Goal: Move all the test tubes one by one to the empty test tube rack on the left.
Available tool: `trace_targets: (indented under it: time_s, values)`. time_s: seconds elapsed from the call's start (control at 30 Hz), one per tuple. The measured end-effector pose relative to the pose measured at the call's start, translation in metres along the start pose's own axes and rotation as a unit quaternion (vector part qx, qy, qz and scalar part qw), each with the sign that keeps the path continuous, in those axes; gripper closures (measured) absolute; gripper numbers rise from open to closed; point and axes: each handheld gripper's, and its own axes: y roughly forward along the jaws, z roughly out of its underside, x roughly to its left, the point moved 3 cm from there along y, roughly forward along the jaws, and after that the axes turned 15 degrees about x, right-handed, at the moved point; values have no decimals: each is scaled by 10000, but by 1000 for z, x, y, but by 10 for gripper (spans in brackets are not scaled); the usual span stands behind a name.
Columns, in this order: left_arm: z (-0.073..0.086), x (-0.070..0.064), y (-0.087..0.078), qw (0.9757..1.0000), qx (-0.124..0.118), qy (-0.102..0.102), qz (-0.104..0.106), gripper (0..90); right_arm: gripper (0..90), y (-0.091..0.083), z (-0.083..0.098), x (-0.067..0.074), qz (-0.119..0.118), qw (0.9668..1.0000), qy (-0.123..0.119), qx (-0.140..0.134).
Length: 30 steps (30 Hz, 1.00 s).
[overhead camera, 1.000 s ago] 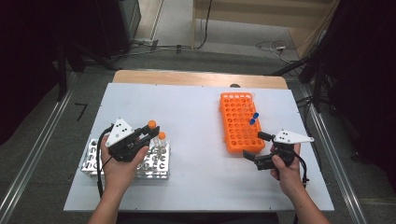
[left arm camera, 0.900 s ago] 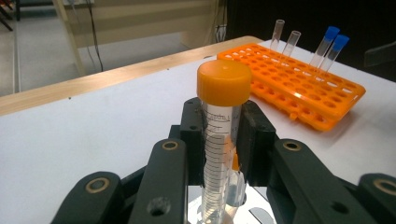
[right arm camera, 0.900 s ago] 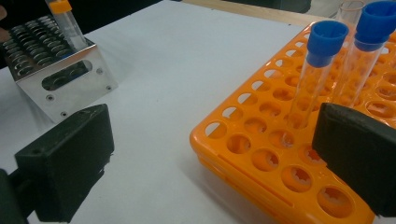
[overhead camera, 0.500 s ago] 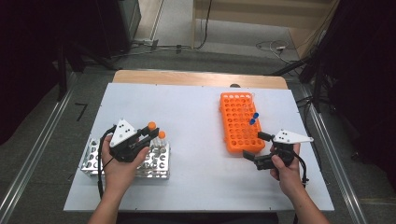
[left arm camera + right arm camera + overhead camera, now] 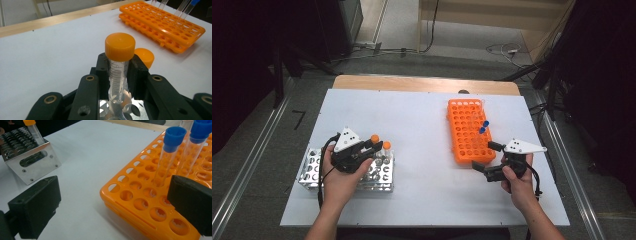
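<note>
A clear tube with an orange cap stands upright in a metal rack at the table's front left. My left gripper is shut on it just below the cap; in the high view that left gripper sits over the rack's right end. A second orange-capped tube stands right behind. My right gripper is open with nothing between its jaws, at the near corner of an orange rack. Two blue-capped tubes stand in that rack.
The orange rack lies right of the table's middle, with many unfilled holes. The metal rack also has several free holes. White tabletop stretches between the two racks. A wooden strip runs along the far edge.
The left gripper has shifted slightly to the right over the metal rack, still closed on the orange-capped tube. The right hand has kept still.
</note>
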Motion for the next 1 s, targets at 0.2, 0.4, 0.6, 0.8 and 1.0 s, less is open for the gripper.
trace_targets:
  time_s: [0.2,0.4,0.6,0.8,1.0]
  values:
    - [1,2,3,9998,139,-120,52,631,0,0,0,-2,41,10000,9,10]
    - [0,6,-3,9994,-88,-290,161,509,0,0,-1,-3,107,9999,52,4]
    - [-4,5,-12,9984,-403,-267,300,366,0,3,-3,-6,147,9998,96,28]
    - [-6,-1,-16,9989,-456,-26,117,591,17,4,-5,-14,261,9994,236,-3]
    - [-6,-7,-12,9993,-246,267,8,696,34,5,-8,-21,349,9989,328,11]
